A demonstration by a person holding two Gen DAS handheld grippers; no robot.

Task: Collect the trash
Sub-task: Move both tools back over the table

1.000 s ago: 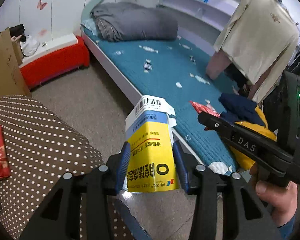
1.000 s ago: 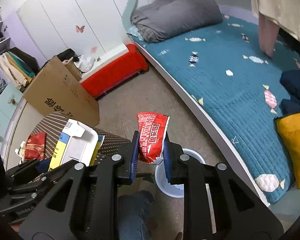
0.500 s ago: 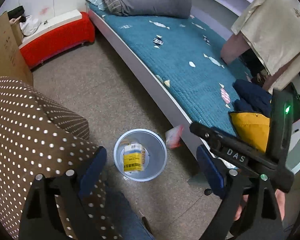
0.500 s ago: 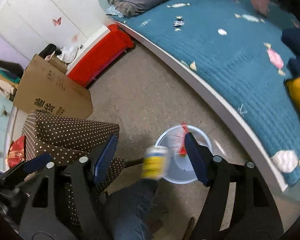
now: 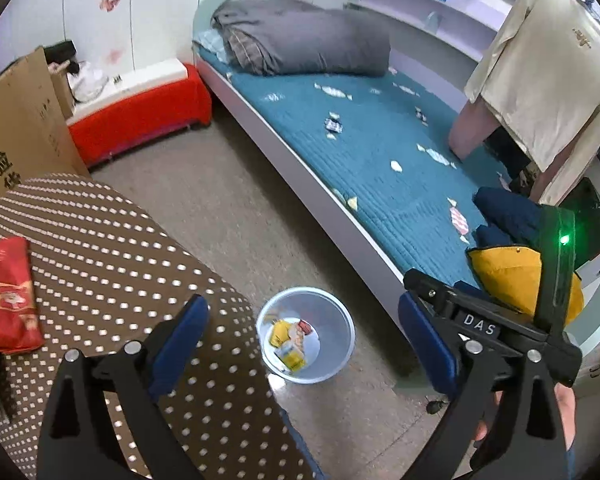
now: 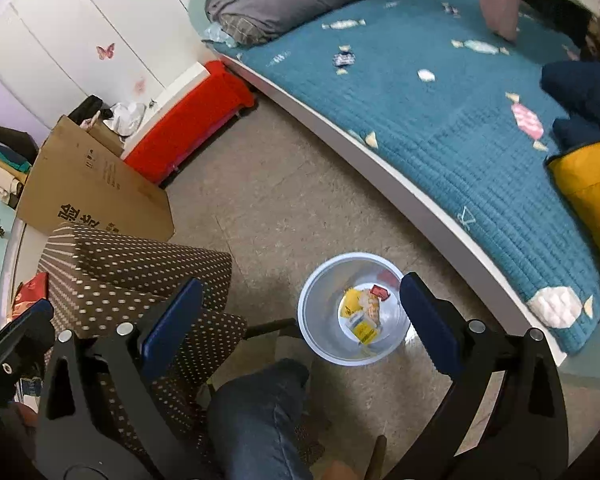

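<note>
A pale round trash bin (image 5: 342, 320) stands on the floor beside the bed; it also shows in the right wrist view (image 6: 312, 300). Inside it lie a yellow carton (image 5: 290, 354) (image 6: 362, 328) and a red snack wrapper (image 5: 303, 326) (image 6: 380, 292). My left gripper (image 5: 304, 340) is open and empty, high above the bin. My right gripper (image 6: 300, 320) is open and empty too, above the bin. A red packet (image 5: 4, 292) lies on the polka-dot table (image 5: 120, 264) at the left.
A bed with a teal quilt (image 5: 380, 152) runs along the right, with a yellow cushion (image 5: 508, 276) at its near end. A cardboard box (image 6: 92, 192) and a red bench (image 5: 140, 120) stand at the back left. My knee (image 6: 260, 420) is below the right gripper.
Both grippers opened and dropped their loads: the yellow carton and the red wrapper fell into the bin and now lie still in it. Both grippers stay wide open.
</note>
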